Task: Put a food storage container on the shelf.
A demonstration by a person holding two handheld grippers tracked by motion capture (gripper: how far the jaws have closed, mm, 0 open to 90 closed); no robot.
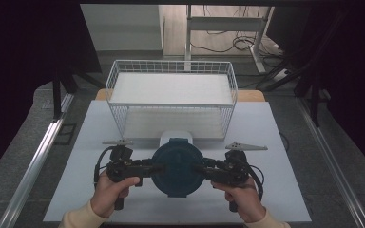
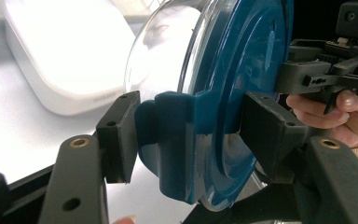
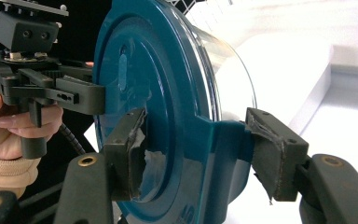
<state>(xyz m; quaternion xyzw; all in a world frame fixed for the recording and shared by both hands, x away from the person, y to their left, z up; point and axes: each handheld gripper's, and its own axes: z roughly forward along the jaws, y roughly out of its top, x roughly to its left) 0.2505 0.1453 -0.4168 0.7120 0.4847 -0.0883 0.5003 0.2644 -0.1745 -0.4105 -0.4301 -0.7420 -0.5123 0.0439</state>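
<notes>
High view: a round container with a dark teal lid (image 1: 177,167) sits between the two grippers near the front edge of the white table (image 1: 90,137). The left gripper (image 1: 156,168) meets it from the left, the right gripper (image 1: 198,169) from the right, each held by a hand with a cream sleeve. Just behind the container lies a white rounded box (image 1: 176,136). Beyond that stands a white wire basket (image 1: 171,97); nothing can be seen inside it.

Left gripper view: the black jaws pinch a teal side latch (image 2: 170,140) of the lid. One pad presses the latch's outer face below the rim, the other presses the lid's top face. The clear wall of the container (image 2: 163,51) shows beyond the lid, with the white rounded box (image 2: 60,56) behind it on the table. The right gripper (image 2: 286,77) grips the far edge, its hand (image 2: 335,109) beneath.

Right gripper view: the jaws clamp the opposite latch (image 3: 223,154), one worn, taped pad on the lid's top face and one on the latch's underside. The container appears lifted off the table, though its base is not seen. The left gripper (image 3: 100,98) holds the far rim.
</notes>
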